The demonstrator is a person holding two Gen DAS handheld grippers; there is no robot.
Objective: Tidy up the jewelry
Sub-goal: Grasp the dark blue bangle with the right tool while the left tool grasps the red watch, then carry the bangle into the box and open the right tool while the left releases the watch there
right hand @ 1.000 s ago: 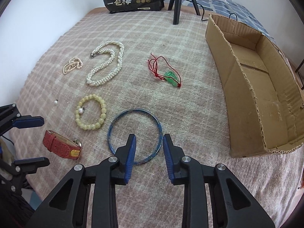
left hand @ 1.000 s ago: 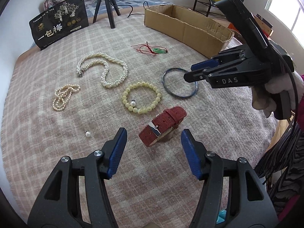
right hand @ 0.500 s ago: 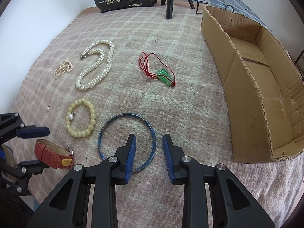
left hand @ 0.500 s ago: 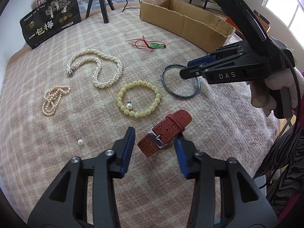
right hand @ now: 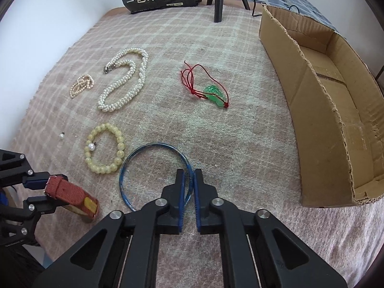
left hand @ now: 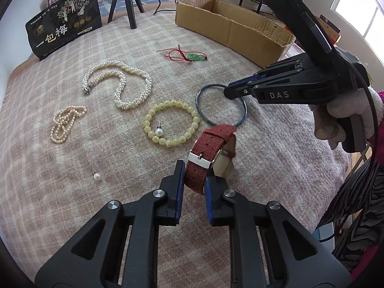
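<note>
A red woven watch [left hand: 211, 141] stands tilted on the checked blanket, and my left gripper [left hand: 194, 171] has its jaws closing with the pads pressed on the strap's near end. In the right wrist view the watch [right hand: 69, 192] shows at lower left between the left gripper's fingers [right hand: 36, 182]. My right gripper [right hand: 189, 175] is shut on the near right rim of the blue bangle [right hand: 148, 147], which lies flat. From the left wrist view, the right gripper [left hand: 226, 91] meets the bangle [left hand: 196, 99] from the right.
On the blanket lie a yellow bead bracelet [right hand: 120, 139], a white pearl necklace [right hand: 141, 72], a small pearl strand [right hand: 81, 85], a green pendant on red cord [right hand: 213, 93] and a loose pearl [left hand: 96, 176]. An open cardboard box [right hand: 324, 120] stands at the right. A black packet [left hand: 62, 33] and a tripod [left hand: 130, 4] stand at the back.
My left gripper went from wide open to closed on the watch strap, tilting the watch up. My right gripper's jaws closed onto the bangle's rim.
</note>
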